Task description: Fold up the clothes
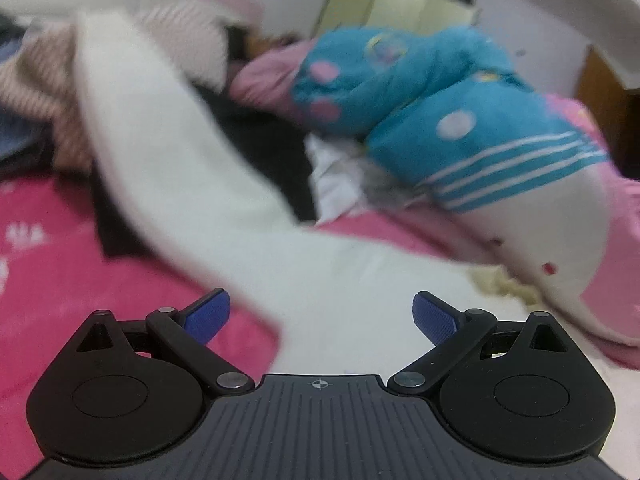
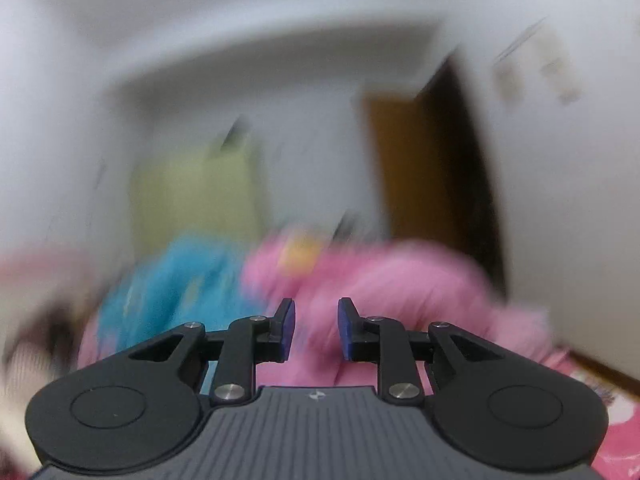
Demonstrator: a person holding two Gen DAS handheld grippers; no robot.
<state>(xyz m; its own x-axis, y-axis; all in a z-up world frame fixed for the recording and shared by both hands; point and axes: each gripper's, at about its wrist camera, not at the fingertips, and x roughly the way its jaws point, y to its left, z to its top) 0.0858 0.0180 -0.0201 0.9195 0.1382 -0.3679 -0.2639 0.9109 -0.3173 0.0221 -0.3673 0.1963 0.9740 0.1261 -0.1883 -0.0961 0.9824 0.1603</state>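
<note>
In the left wrist view a white garment stretches from the pile at the upper left down over the pink bedspread and passes under my left gripper. That gripper is open wide, its blue pads clear of the cloth. A blue fleece garment with pink dots and white stripes lies on the heap to the right. The right wrist view is blurred: my right gripper has a narrow gap between its fingers with nothing in it, and it faces a pink garment and the blue fleece.
A striped beige garment, dark clothes and a white and pink dotted piece crowd the bed. Behind stand a white wall, a pale green panel and a brown door.
</note>
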